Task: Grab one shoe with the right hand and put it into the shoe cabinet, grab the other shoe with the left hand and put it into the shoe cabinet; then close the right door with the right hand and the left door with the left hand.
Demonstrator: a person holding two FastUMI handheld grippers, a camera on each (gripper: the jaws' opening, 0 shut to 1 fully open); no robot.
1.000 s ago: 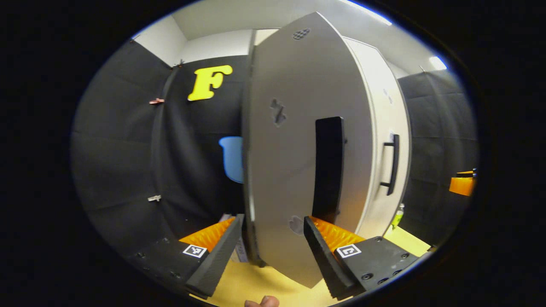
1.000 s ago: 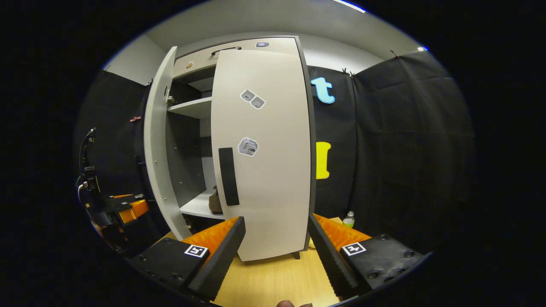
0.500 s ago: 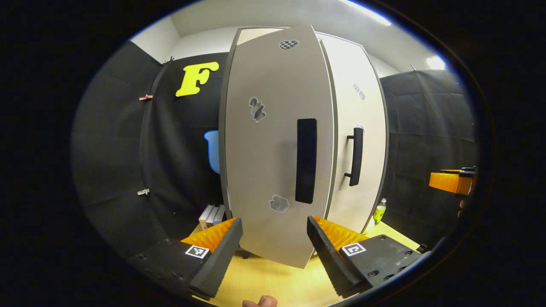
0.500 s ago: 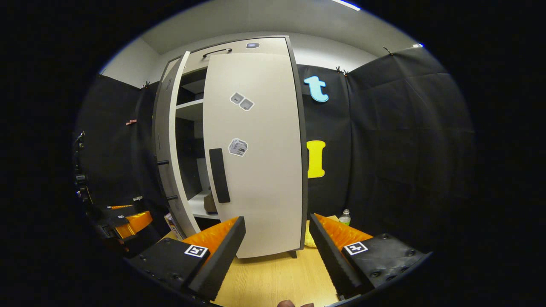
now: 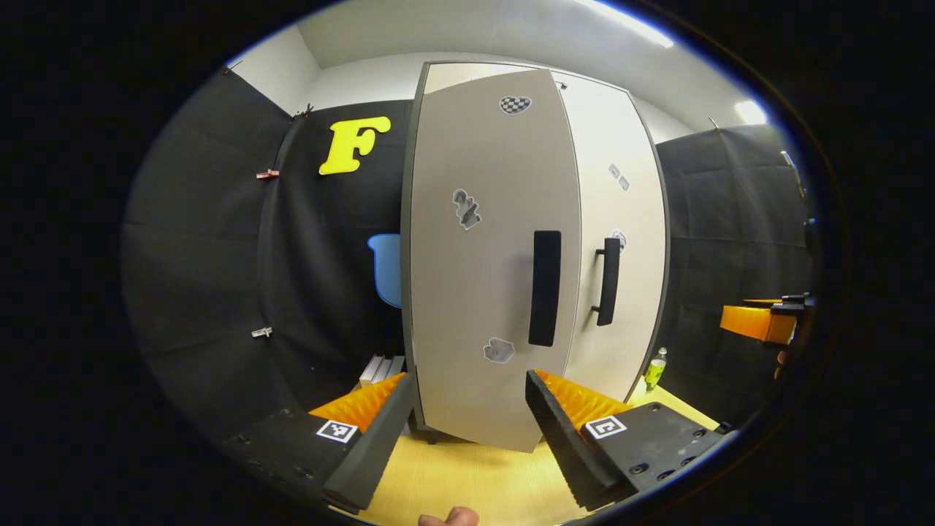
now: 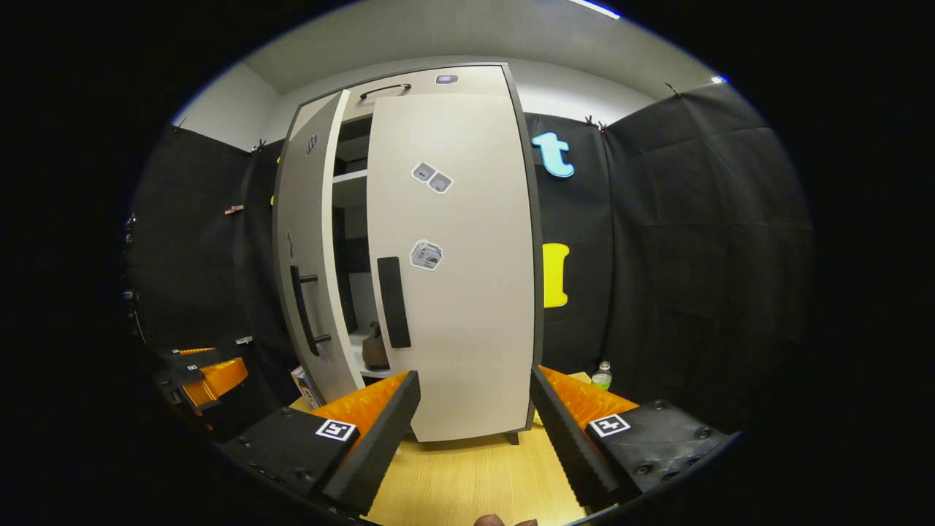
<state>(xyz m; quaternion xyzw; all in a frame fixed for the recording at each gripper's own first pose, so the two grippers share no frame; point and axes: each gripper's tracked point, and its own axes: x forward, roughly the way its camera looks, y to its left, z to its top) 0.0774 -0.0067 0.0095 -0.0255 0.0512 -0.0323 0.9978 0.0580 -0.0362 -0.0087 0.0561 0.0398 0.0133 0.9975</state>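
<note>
Standing open and empty, both jaws. Left gripper facing left door dead ahead, near, ajar by a narrow gap; handle upright. Right door shut. Shoe inside cabinet, on the shelf. Left hand nearer for final push.

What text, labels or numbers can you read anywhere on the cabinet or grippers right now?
None can be read.
Stickers on the left door and right door: pictures or print too small to read.
Square coded markers on the left gripper and right gripper fingers: patterns, no words.
Bottle label: too small to read.
</note>
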